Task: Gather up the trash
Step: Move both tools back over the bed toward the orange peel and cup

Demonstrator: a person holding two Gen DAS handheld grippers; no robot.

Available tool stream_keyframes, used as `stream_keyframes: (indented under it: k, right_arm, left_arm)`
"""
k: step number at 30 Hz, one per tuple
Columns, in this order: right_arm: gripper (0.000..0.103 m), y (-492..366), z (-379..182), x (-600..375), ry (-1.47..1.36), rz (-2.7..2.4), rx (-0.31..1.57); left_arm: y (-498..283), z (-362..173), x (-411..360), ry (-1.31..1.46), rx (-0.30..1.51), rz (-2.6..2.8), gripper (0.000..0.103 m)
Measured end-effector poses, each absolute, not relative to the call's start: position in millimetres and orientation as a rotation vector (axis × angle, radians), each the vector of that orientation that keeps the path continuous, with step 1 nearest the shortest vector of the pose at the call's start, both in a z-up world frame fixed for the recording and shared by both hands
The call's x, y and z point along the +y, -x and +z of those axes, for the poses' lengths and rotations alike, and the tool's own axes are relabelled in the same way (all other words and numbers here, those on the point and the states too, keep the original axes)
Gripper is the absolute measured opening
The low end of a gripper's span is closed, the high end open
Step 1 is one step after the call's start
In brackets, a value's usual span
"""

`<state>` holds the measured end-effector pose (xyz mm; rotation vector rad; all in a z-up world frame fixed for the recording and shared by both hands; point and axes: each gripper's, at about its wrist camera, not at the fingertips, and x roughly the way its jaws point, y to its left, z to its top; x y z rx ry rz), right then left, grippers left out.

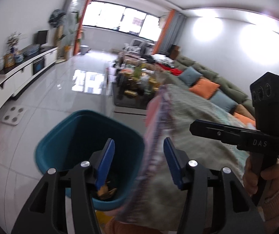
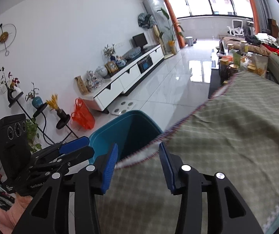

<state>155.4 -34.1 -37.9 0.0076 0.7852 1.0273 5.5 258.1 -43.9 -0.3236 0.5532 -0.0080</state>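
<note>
Upright teal bin on pale floor, brownish scraps inside.

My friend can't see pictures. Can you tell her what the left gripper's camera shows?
The left gripper, its blue fingers apart with nothing pinched between them, hangs over the edge of a checked green cloth beside a teal bin with some brown trash at the bottom. To the right a hand holds the right gripper. Behind is a living room with a green sofa.

"DAS" stands on the right tool; "GenRobot" on the left tool.
</note>
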Motion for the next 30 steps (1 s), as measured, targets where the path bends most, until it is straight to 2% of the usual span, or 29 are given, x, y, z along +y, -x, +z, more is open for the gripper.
stream_keyframes:
  k: [10,22,30]
  right_arm:
    - [0.051,-139.1,-22.5,-146.8,-0.096,0.854,0.699]
    - [0.052,-121.7,-25.6,-274.2,-0.153,0.576,0.646]
    - [0.057,-110.2,-36.1,-344.9,-0.197,0.371,0.619]
  left_arm:
    - [-20.4,-34.3,162.4,0.236,0.544,-0.295,0.056]
    - [-38.5,-48.8,35.2,0.113,0.62,-0.647,0.056]
    - [-52.1,-66.4,-24.9,0.051,0.701,-0.777,0.056]
